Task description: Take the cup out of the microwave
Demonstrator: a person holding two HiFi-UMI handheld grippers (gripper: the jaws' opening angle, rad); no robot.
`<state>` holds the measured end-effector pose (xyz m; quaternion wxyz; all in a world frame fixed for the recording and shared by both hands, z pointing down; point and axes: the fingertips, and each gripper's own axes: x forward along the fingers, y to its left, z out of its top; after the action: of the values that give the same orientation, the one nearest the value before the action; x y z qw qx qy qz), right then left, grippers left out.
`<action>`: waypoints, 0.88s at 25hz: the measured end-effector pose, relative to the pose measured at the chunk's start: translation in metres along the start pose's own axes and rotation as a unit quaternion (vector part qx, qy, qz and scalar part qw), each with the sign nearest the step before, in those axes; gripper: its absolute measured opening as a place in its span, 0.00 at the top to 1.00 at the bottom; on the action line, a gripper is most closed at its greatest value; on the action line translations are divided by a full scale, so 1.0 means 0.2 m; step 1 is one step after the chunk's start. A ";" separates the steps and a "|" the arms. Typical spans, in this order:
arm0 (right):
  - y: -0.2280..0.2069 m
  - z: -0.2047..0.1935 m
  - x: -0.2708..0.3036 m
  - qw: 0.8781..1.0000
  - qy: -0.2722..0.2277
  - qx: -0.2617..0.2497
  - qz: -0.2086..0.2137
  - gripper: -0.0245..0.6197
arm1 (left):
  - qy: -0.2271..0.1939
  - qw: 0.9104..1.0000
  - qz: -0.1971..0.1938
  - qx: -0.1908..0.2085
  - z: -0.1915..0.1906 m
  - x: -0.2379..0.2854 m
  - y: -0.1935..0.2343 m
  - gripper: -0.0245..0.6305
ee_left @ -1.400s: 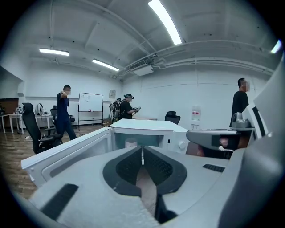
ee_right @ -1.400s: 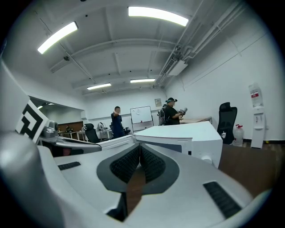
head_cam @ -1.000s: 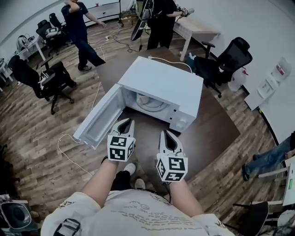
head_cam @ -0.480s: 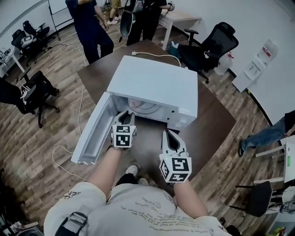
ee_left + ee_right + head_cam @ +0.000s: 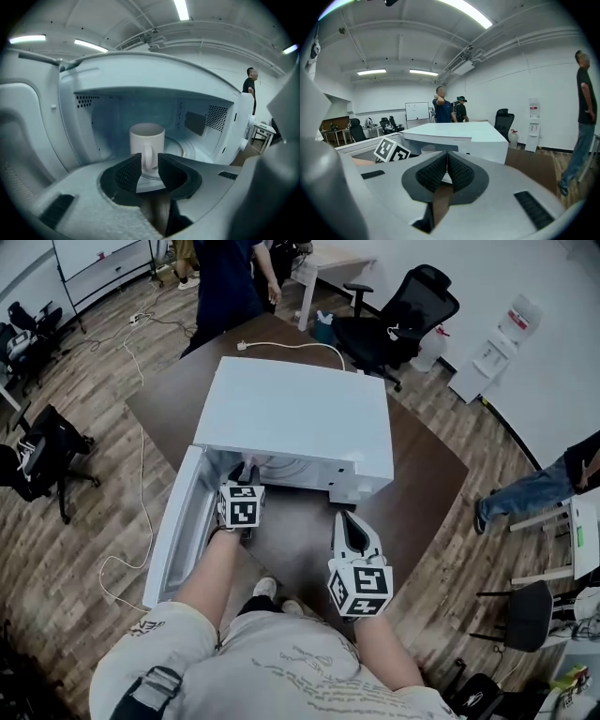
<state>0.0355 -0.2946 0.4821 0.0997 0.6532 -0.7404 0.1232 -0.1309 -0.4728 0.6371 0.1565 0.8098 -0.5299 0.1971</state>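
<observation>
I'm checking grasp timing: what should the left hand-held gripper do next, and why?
Probably ease the left hand-held gripper slightly forward, then close on the handle. Its jaws stand apart, and the white cup stands upright inside the open microwave, its handle facing the gap, seemingly just beyond the tips.

The left arm [image 5: 211, 568] reaches forward, bare below the sleeve, and carries the left gripper [image 5: 246, 471] well ahead of the other, its marker cube [image 5: 240, 507] facing up. Seen along its own length, the left gripper [image 5: 150, 161] has its 2 jaws a little apart, with a narrow gap between the ribbed pads [image 5: 127, 174]. The right arm [image 5: 375, 643] is bent close to the body, and the right gripper [image 5: 344, 518] [image 5: 446, 157] points forward with its 2 jaws seemingly pressed together, pad against pad.
</observation>
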 end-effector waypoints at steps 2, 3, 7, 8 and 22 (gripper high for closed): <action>-0.01 -0.01 0.01 1.000 0.002 0.000 -0.007 0.94 | 0.005 1.000 -0.005 0.000 -0.02 0.04 0.01 0.80; -0.02 -0.01 0.01 1.000 0.003 0.001 -0.010 0.94 | 0.006 1.000 -0.009 0.000 -0.02 0.05 0.00 0.80; -0.03 -0.01 0.03 1.000 0.008 0.001 -0.019 0.94 | 0.015 1.000 -0.026 -0.003 -0.02 0.10 -0.01 0.80; -0.04 -0.01 0.03 1.000 0.008 0.000 -0.022 0.94 | 0.014 0.999 -0.029 -0.003 -0.02 0.11 -0.02 0.80; -0.11 -0.04 0.03 0.998 0.016 0.014 -0.057 0.94 | -0.017 0.987 -0.151 0.042 0.03 0.15 -0.28 0.89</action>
<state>0.0573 -0.3008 0.4932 0.1094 0.6936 -0.6986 0.1376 -0.0673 -0.4768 0.6445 0.1414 0.8898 -0.3952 0.1789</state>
